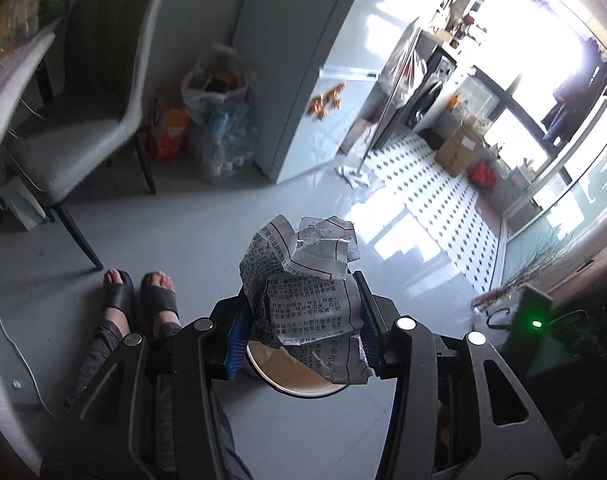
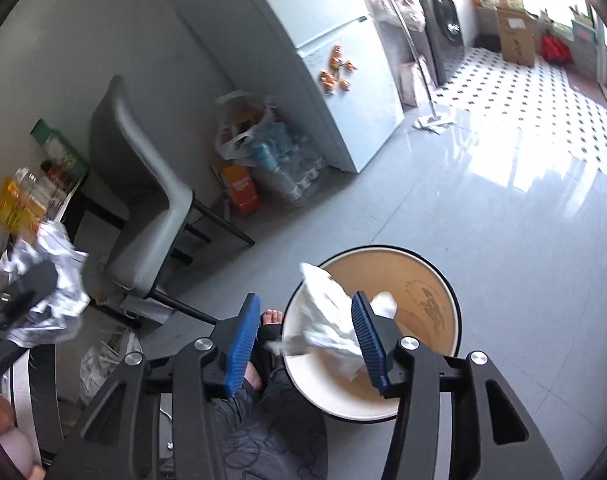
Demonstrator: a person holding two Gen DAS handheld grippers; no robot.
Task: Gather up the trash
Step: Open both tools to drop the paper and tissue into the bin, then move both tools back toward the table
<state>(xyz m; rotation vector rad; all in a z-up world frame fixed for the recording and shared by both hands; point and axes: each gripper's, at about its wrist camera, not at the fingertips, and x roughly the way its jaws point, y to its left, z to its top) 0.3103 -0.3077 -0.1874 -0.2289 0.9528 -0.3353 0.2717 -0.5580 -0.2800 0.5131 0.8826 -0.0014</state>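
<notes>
The left gripper (image 1: 299, 320) is clamped on a crumpled wad of printed newspaper (image 1: 303, 280), which is pinched between its blue ribbed pads (image 1: 235, 344) and held directly above the round white-rimmed waste bin with a tan interior (image 1: 287, 376). The right gripper (image 2: 303, 340) is positioned over the same waste bin (image 2: 423, 292) with its jaws parted. A crumpled white tissue (image 2: 327, 320) is seen between the pads (image 2: 243, 340), lying against the right-hand pad only (whether it hangs there or falls free cannot be told), above the bin's open mouth. The bin stands on a grey tiled floor (image 2: 483, 220), just beside the person's sandalled feet (image 1: 139, 292). A grey upholstered chair (image 2: 151, 208) is located well apart, near a white refrigerator (image 2: 343, 92)
</notes>
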